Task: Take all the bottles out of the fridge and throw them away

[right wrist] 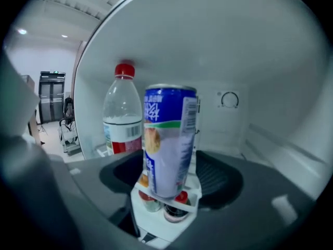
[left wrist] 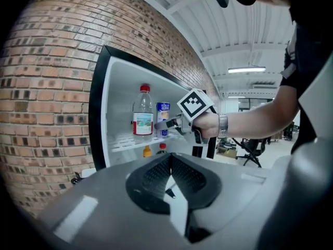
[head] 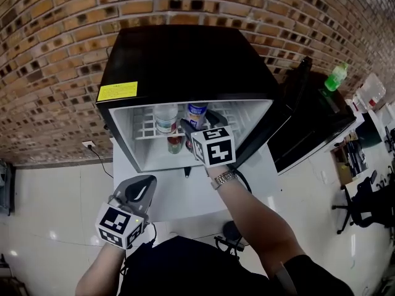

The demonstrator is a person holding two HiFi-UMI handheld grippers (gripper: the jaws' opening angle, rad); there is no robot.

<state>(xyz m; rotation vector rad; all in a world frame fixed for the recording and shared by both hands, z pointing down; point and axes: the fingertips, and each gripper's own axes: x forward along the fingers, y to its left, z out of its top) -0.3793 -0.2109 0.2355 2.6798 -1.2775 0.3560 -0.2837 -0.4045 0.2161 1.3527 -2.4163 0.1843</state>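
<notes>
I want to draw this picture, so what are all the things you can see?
fridge: one, black, white inside, open, on white table
clear bottle: one, red cap, upper shelf
blue can: one, beside clear bottle
small bottles: two, orange cap and red cap, below shelf
green bottle: one, far right, outside fridge
brick wall: one, brown, behind fridge
left gripper: grey, fingers shut, empty
right gripper: grey, fingers open around blue can

Office (swivel chair [head: 363, 203], brick wall [head: 55, 54])
</notes>
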